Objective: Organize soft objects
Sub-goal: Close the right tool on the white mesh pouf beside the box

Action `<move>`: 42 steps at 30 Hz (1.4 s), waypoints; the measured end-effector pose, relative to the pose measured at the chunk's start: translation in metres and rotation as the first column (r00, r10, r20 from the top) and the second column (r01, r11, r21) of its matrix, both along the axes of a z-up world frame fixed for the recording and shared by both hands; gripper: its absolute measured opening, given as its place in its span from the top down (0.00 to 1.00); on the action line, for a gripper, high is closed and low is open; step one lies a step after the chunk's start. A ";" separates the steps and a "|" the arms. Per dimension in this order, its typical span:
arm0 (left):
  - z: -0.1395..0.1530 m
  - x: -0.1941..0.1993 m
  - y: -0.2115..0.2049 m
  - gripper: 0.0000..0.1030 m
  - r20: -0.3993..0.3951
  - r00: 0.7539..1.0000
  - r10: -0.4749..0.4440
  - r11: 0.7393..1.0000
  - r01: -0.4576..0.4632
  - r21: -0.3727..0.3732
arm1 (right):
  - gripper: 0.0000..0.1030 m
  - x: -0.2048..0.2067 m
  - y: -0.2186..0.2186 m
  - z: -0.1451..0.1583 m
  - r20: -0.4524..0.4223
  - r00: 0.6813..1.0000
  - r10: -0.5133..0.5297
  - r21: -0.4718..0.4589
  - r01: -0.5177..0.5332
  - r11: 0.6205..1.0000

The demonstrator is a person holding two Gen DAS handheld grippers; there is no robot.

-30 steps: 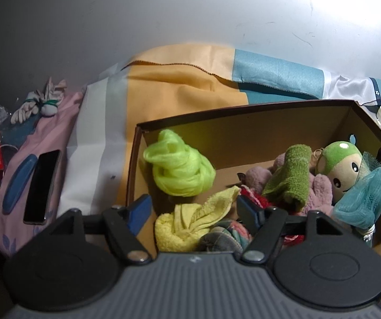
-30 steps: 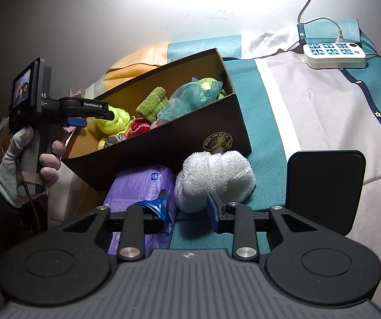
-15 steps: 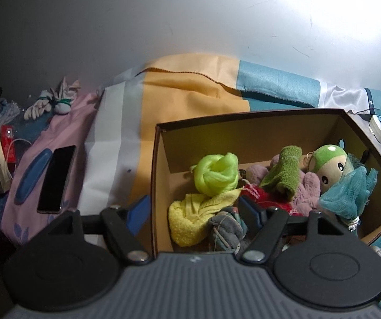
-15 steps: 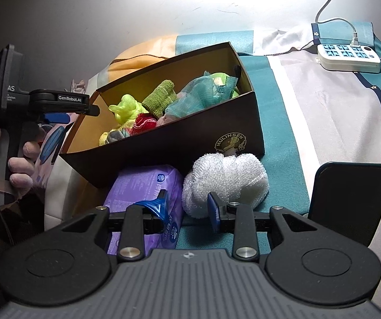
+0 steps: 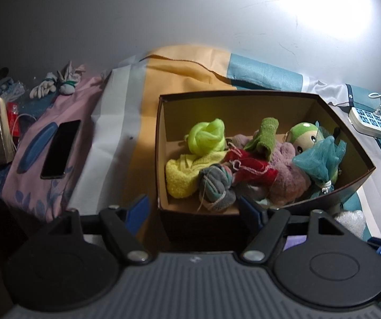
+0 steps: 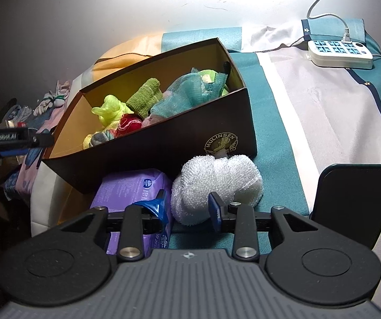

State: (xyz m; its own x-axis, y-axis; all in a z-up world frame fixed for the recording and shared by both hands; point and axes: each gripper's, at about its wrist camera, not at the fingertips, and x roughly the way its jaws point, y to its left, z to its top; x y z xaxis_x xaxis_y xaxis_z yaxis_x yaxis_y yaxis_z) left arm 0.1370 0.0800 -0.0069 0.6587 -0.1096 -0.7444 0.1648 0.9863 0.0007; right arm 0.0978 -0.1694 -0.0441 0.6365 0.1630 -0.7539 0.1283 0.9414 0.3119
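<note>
A dark brown cardboard box (image 5: 344,138) (image 6: 164,143) lies on the bedspread. It holds a neon yellow-green puff (image 5: 206,135), a yellow cloth (image 5: 182,172), a grey sock ball (image 5: 217,186), a red knit piece (image 5: 251,167), a green cloth roll (image 5: 267,133), a mauve plush (image 5: 288,170), a green-headed doll (image 5: 304,138) and a teal mesh puff (image 5: 320,159). My left gripper (image 5: 193,212) hangs open and empty over the box's near wall. A white mesh puff (image 6: 217,183) lies outside the box. My right gripper (image 6: 187,208) is just short of the puff, its jaws opening and narrowly apart, not pressing it.
A purple wipes pack (image 6: 129,194) lies beside the white puff. A black pad (image 6: 355,199) stands at the right, a white power strip (image 6: 339,53) further back. Left of the box lie a phone (image 5: 60,148), gloves (image 5: 55,85) and clutter. A hand carries the left gripper (image 6: 12,141).
The left gripper drew back out of the box, dropping the neon puff inside. The right gripper edged closer to the white puff and its jaws widened slightly.
</note>
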 end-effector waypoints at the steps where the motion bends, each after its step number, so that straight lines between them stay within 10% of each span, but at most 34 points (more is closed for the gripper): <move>1: -0.003 -0.004 0.001 0.27 -0.009 1.000 -0.001 1.000 0.000 -0.008 | 0.84 0.001 0.001 0.001 0.006 1.000 -0.004 -0.009 0.004 1.000; 13: -0.029 -0.022 0.007 0.27 -0.089 0.996 -0.012 1.000 0.010 -0.019 | 0.76 0.027 0.019 -0.023 -0.050 0.999 -0.006 -0.216 -0.005 0.976; 42: -0.031 -0.033 -0.017 0.27 -0.122 0.992 -0.029 0.997 0.037 0.069 | 0.91 -0.012 0.008 -0.007 0.042 0.999 0.014 -0.172 -0.007 0.985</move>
